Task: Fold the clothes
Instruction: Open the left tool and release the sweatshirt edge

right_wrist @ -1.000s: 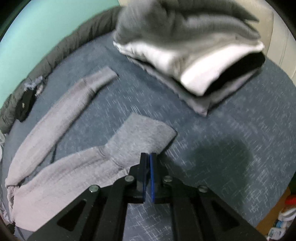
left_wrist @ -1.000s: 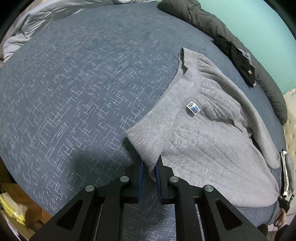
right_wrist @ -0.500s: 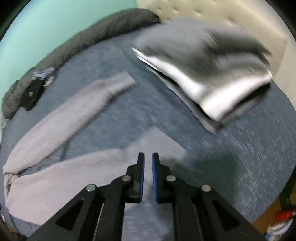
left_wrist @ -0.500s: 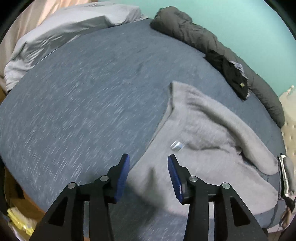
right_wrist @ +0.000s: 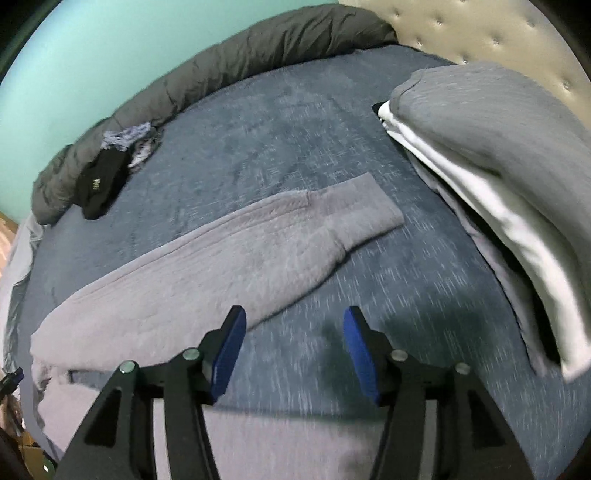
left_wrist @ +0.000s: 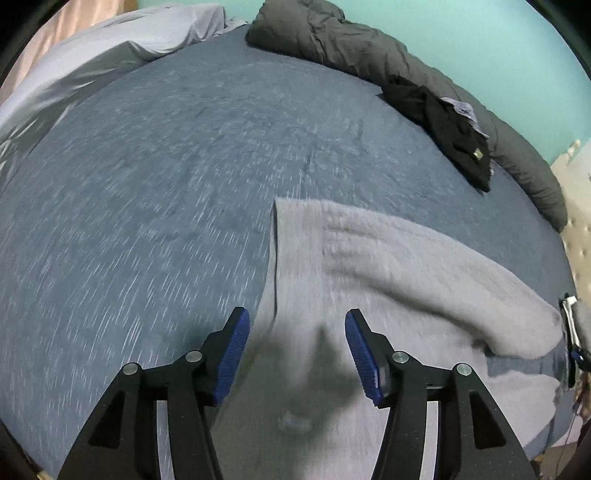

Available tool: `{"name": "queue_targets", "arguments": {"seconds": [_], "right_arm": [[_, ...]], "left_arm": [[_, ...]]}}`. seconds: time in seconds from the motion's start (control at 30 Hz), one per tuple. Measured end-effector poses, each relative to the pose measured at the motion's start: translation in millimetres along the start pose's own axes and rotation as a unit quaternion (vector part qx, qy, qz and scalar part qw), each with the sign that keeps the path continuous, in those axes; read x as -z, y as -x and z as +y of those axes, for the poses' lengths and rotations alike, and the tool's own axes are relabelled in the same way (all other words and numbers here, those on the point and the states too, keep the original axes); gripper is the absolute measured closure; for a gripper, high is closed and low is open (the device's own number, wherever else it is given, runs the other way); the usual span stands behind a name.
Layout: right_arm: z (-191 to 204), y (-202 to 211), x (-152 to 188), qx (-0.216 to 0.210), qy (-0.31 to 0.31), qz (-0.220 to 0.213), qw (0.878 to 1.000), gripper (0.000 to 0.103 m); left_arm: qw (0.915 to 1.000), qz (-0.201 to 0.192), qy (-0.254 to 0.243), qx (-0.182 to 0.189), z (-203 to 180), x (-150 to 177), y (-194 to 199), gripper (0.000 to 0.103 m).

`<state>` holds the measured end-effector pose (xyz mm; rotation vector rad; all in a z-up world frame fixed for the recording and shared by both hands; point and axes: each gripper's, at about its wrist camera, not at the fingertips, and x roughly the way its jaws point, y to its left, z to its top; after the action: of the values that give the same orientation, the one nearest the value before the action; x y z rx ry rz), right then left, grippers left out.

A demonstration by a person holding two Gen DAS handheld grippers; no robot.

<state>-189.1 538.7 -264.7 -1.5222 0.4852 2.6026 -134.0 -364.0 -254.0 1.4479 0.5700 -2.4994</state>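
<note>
Blue bedspread (left_wrist: 155, 206) fills both views, teal wall behind, dark rolled duvet (left_wrist: 369, 48) along the far edge, black garment (left_wrist: 443, 122) lying on it. Grey sweater (left_wrist: 388, 266) is spread flat on the bedspread, body under the left gripper (left_wrist: 297, 354), one sleeve (right_wrist: 258, 243) stretched out ahead of the right gripper (right_wrist: 293, 350) with its cuff pointing toward the stack of folded clothes (right_wrist: 498, 177) near the headboard (right_wrist: 498, 33).

Both grippers' jaws have just been opening and now stand apart with nothing pinched between them. Left one hangs over the sweater's side edge, right one over bare bedspread just beside the sleeve, with more grey knit at the bottom of its view.

Handling guess: thick ribbed knit, soft and floppy, light to moderate weight, no stiffness, so it will sag and drag when lifted by one point. Not slippery, since the fuzzy surface should hold in the ribbed pads. Not fragile. Best holds are probably edges: cuff or mid-sleeve for the sleeve fold, hem corners or shoulder seams for the body. Pinch only the layer being moved, or lower layers may come along. Views are motion-blurred, so fine wrinkles are unclear.
</note>
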Motion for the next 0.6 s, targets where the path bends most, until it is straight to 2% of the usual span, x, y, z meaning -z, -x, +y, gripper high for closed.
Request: {"name": "queue_targets", "arguments": {"seconds": [0.33,0.5,0.6], "right_arm": [[-3,-56,-51,0.025,0.004,0.004,1.000,0.035],[-3,-70,-74,0.033,0.012,0.000,0.999,0.031],[-4,-82,-87,0.072,0.033,0.009,0.997,0.030]], "left_arm": [[0.9996,0.002,0.016,-0.021,8,-56,-54,0.045],[0.9992,0.010,0.020,-0.033,10,-66,-72,0.045],[0.9990,0.010,0.023,-0.037,11,-67,-79,0.045]]}}
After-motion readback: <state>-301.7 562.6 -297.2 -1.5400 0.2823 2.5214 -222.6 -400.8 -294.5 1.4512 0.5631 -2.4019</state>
